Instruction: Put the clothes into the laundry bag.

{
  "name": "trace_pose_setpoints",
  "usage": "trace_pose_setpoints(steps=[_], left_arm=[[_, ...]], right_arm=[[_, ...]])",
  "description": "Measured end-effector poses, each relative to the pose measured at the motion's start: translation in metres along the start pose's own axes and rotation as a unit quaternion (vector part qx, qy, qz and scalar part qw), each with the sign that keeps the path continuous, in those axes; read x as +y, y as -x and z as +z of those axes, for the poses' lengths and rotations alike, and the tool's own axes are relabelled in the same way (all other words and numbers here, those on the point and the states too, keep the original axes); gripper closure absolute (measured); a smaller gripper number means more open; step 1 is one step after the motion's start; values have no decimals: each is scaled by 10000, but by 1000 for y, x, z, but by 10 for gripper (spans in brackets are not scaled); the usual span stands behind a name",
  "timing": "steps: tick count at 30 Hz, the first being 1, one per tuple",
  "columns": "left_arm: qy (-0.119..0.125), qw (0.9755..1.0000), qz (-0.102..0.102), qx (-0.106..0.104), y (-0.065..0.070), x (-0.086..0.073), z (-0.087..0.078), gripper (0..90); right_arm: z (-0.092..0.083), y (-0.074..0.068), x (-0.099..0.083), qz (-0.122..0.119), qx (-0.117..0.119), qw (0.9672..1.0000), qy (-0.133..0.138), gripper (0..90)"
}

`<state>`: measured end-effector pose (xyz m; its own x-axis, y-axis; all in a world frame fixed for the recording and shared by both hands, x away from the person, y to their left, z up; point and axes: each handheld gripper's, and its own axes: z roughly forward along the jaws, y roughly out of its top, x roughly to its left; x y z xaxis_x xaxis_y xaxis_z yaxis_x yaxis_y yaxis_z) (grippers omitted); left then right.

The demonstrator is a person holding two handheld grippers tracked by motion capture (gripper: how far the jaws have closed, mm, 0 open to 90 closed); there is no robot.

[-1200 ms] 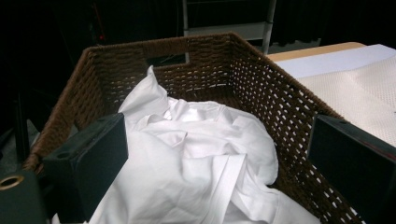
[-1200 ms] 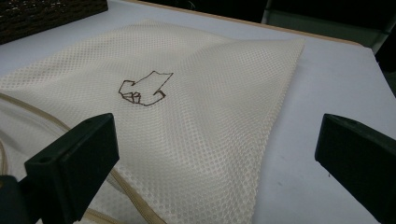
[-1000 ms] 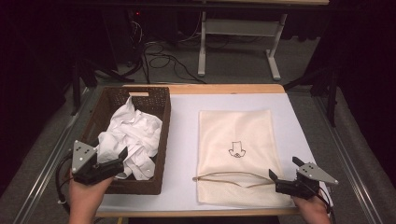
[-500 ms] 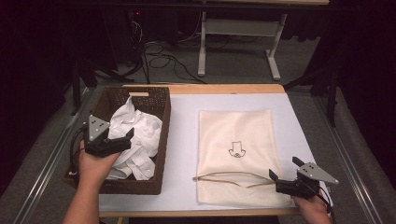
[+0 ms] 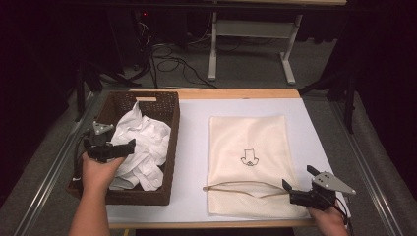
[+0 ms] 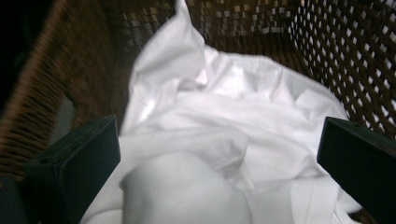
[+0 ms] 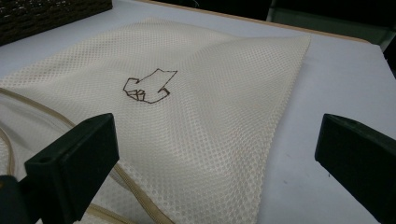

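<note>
At left of the frame, the left gripper hangs spread over the white cloth in the basket. At lower right, the right gripper sits spread at the mesh bag

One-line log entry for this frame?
left gripper: open over shirt in basket | right gripper: open at mesh bag

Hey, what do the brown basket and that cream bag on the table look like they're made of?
The basket looks like dark woven wicker or rattan, with open-weave walls. The bag looks like a fine cream mesh fabric, probably synthetic, dotted with tiny holes and edged with tan trim.
</note>
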<state>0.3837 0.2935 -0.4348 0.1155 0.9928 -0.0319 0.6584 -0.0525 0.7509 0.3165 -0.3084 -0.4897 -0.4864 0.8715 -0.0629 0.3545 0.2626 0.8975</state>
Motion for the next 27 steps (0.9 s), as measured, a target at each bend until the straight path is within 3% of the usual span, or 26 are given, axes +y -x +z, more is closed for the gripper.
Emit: trace_pose_setpoints(steps=[2, 5, 8, 10, 11, 12, 14, 15, 17, 19, 24, 27], left_arm=[[-299, 9995, -105, 2, -2, 0, 6, 2], [-822, 9964, -208, -48, -2, -1, 18, 4], [-1293, 9914, -44, -194, 2, -3, 28, 7], [-1737, 9833, 152, -526, 7, -3, 40, 29], [-1975, 9780, 406, -542, 13, -3, 48, 21], [-2106, 9747, 538, -519, 17, -4, 53, 7], [-2455, 9660, 626, -511, 22, -6, 63, 1], [-2574, 9633, 589, -494, 23, -6, 67, 0], [-2687, 9607, 513, -467, 23, -5, 72, 0], [-2713, 9605, 418, -458, 22, -6, 78, 0], [-2850, 9558, 649, -328, 25, -9, 85, 8], [-2833, 9557, 752, -251, 25, -9, 84, 47]], right_arm=[[1, -1, 0, 15, 15, 10000, -28, 1], [3, -2, -1, -15, 58, 10000, -65, 1], [3, -3, -1, -59, 66, 9999, -78, 1], [4, -2, -2, -85, 63, 9999, -96, 1], [4, -1, -2, -83, 58, 9999, -111, 1], [4, -1, -2, -49, 49, 9999, -119, 1], [3, 0, -3, 11, 59, 9999, -111, 1], [3, 0, -3, 28, 60, 9999, -122, 1], [5, 1, -4, 7, 79, 9999, -146, 2], [7, 1, -4, -21, 110, 9998, -171, 1], [7, 0, -5, -44, 142, 9997, -203, 1], [7, 0, -6, -40, 150, 9997, -176, 1]])
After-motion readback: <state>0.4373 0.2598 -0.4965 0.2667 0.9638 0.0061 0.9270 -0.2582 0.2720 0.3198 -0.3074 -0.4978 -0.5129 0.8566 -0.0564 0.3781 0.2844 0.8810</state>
